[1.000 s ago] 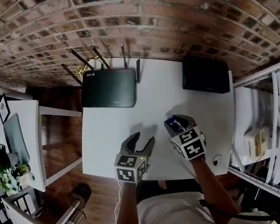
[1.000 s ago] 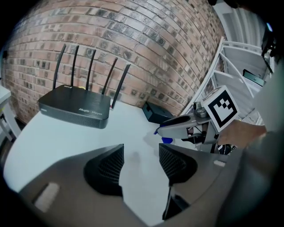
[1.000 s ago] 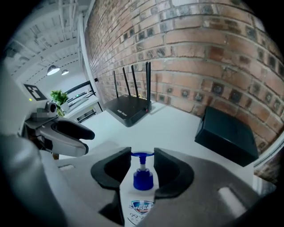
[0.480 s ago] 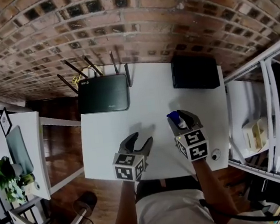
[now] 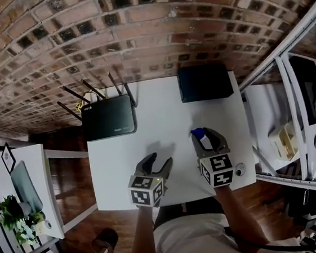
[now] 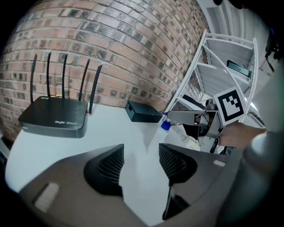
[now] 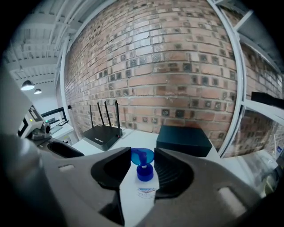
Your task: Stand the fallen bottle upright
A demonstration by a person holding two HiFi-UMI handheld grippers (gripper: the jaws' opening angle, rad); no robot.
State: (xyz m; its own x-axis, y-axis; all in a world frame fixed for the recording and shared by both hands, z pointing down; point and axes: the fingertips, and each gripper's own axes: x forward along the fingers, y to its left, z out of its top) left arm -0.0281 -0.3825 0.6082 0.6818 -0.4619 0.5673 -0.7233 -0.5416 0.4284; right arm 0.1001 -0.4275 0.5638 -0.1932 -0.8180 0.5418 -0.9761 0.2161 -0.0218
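A small clear bottle (image 7: 145,190) with a blue flip cap sits between the jaws of my right gripper (image 7: 143,156), which is shut on it. The cap points out past the fingertips, toward the brick wall. In the head view the bottle (image 5: 198,132) and right gripper (image 5: 207,138) are over the right part of the white table (image 5: 163,122). My left gripper (image 5: 161,159) hovers open beside it, with nothing between its jaws (image 6: 141,155). The left gripper view shows the blue cap (image 6: 165,125) at the tip of the right gripper (image 6: 188,118).
A black router (image 5: 109,117) with several antennas lies at the table's back left, a black box (image 5: 205,82) at the back right. A small round object (image 5: 240,170) sits near the front right corner. White shelving (image 5: 284,137) stands right of the table.
My right gripper has risen and rolled with the bottle held in it. The left gripper has lifted slightly. The head view has shifted.
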